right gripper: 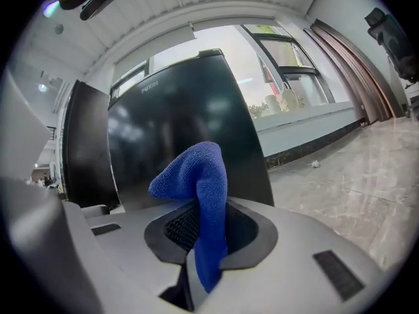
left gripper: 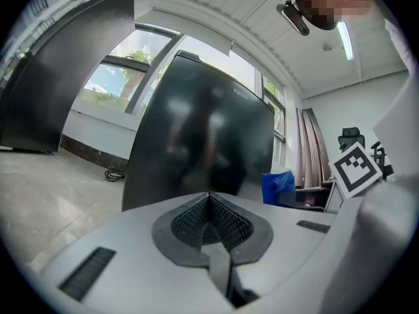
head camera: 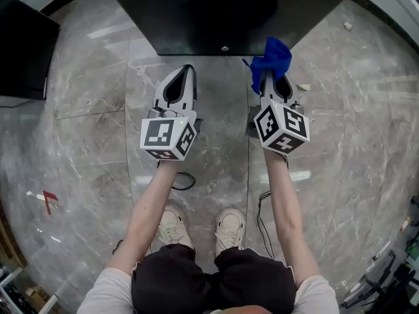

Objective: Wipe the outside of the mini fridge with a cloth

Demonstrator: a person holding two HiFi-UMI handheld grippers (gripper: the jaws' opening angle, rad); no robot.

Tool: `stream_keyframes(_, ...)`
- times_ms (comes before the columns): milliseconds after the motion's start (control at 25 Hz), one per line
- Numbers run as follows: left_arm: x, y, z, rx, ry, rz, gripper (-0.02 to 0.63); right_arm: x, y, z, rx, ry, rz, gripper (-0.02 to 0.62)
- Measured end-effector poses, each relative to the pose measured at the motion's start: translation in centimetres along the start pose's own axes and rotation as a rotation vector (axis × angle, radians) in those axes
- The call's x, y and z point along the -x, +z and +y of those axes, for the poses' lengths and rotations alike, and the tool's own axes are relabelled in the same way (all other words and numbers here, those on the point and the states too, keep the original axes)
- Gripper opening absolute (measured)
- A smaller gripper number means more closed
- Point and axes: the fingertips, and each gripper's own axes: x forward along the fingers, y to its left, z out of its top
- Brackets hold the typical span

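A black mini fridge (head camera: 216,12) stands on the floor right ahead of me; its glossy door fills the left gripper view (left gripper: 203,136) and the right gripper view (right gripper: 177,136). My right gripper (head camera: 270,77) is shut on a blue cloth (head camera: 272,59), which sticks up between the jaws (right gripper: 200,201) just short of the fridge's front edge. My left gripper (head camera: 186,70) is shut with nothing in it, its tips (left gripper: 208,198) pressed together a little before the fridge door. The blue cloth (left gripper: 278,187) also shows at the right of the left gripper view.
The floor is grey marble tile (head camera: 85,142). A second dark cabinet (head camera: 23,51) stands at the left. A black cable (head camera: 184,182) lies near the person's shoes (head camera: 229,231). Small scraps (head camera: 302,87) lie on the floor to the right of the fridge.
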Motion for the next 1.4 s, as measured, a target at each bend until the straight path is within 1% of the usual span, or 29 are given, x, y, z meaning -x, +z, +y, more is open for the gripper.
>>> stream_keyframes(160,1.1,0.2,1.3,0.026,0.035,0.003,0.005,0.2,0.8,4.0,0.0,0.065,-0.012,0.081)
stream_keyframes(280,1.4,0.7,1.7,0.015,0.041,-0.006,0.005,0.2,0.1,6.7,0.009,0.117,0.001,0.081)
stream_keyframes(400,1.4,1.0,2.0,0.013,0.04,-0.016,0.005,-0.3,-0.7,8.3,-0.034,0.153,0.019,0.081)
stream_keyframes(480,1.3,1.0,2.3,0.013,0.045,-0.018,0.005,-0.6,-0.6,9.0,-0.039,0.165,0.016,0.081)
stream_keyframes(720,1.4,1.0,3.1,0.012,0.06,-0.018,0.005,-0.6,-0.3,10.1,0.007,0.177,-0.004,0.081)
stream_keyframes(800,1.3,1.3,3.5,0.003,0.066,-0.024,0.005,-0.7,-0.6,10.3,0.023,0.177,-0.001,0.081)
stream_keyframes(960,1.2,2.6,4.2,-0.028,0.105,-0.058,0.005,-0.8,-0.9,10.9,0.061,0.169,0.0,0.081)
stream_keyframes(1080,0.3,5.5,3.7,-0.064,0.101,-0.081,0.005,-1.3,0.5,11.6,0.063,0.162,0.011,0.081)
stream_keyframes(1200,0.4,10.6,2.2,-0.072,0.083,-0.091,0.005,-0.2,3.8,12.9,0.061,0.167,0.063,0.081)
stream_keyframes(1320,1.2,17.2,-0.3,-0.089,0.061,-0.049,0.005,2.4,9.1,14.0,0.043,0.148,0.141,0.081)
stream_keyframes(1400,2.1,22.8,-2.2,-0.079,0.051,-0.024,0.005,4.4,14.5,15.1,0.025,0.12,0.174,0.081)
